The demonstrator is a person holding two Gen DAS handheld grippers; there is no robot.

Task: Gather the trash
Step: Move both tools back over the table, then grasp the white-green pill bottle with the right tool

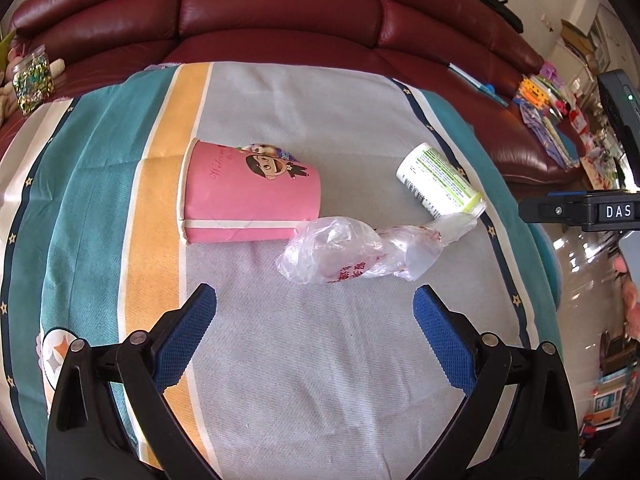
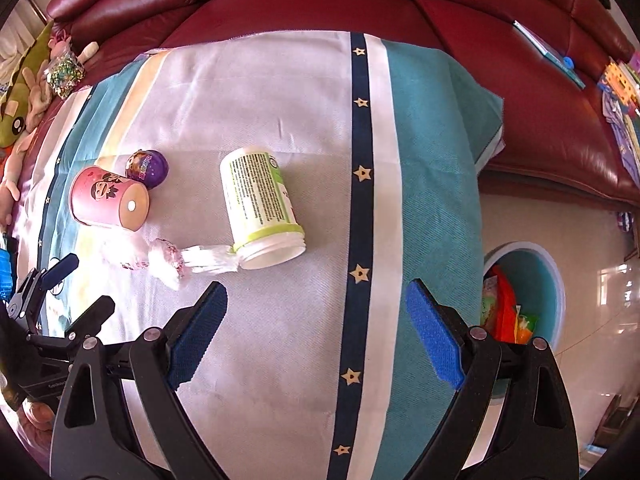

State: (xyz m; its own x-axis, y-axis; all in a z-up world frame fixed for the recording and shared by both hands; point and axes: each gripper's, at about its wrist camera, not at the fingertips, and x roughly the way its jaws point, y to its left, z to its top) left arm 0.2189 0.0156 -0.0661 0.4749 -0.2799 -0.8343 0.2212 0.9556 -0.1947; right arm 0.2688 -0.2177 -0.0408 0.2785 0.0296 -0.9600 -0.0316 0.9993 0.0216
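Trash on the striped cloth [image 1: 320, 360]: pink paper cup [image 1: 248, 196] on its side, crumpled plastic bag [image 1: 352, 252] touching it at 4 o'clock, white jar [image 2: 260, 204] at the bag's far end, purple ball [image 2: 147, 168] behind the cup. Left gripper [image 1: 316, 320] and right gripper [image 2: 316, 308] both hang wide and empty above the cloth; best to close the left on the bag's thick middle and the right across the jar's body, judged. Red leather sofa [image 1: 280, 12] at 12 o'clock; teal bin [image 2: 552, 276], already holding wrappers, on the floor at 3 o'clock in the right view.
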